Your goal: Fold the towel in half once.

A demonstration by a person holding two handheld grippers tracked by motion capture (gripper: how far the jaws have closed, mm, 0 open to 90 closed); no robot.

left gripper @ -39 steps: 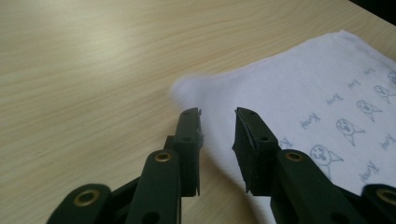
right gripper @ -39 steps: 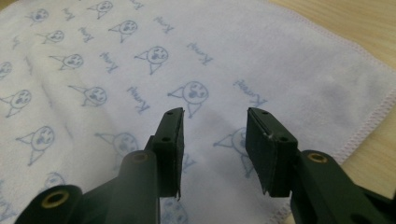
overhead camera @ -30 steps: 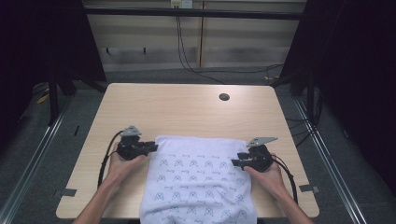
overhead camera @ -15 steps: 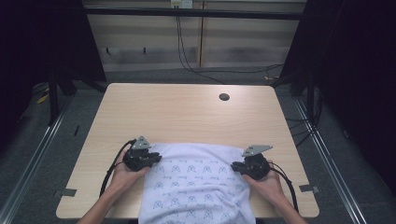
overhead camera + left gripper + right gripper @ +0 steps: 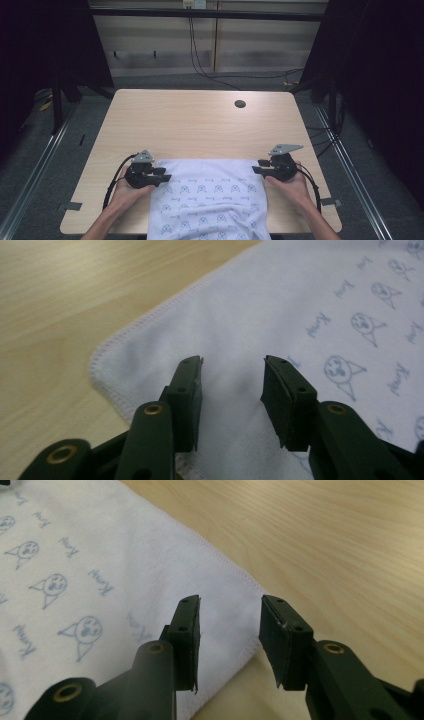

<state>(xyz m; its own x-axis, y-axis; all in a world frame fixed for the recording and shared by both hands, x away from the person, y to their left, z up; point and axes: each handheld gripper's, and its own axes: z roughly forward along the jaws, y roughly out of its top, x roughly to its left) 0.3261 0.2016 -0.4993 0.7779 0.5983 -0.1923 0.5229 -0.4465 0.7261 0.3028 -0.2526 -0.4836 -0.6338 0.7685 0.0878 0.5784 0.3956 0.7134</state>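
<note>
Cloth (image 5: pixel 207 192) lies flat on desk (image 5: pixel 200 125), shifted nearer; gripper views show stitched hem. Left tool (image 5: pixel 164 174) and right tool (image 5: pixel 256 166) just reopened, gripping nothing.

The cloth (image 5: pixel 207 197) lies flat on the near half of the worktop (image 5: pixel 200 125), hanging over its front edge, with the left hand-held gripper (image 5: pixel 162 175) at its far left corner, the right hand-held gripper (image 5: pixel 257 167) at its far right corner.
</note>
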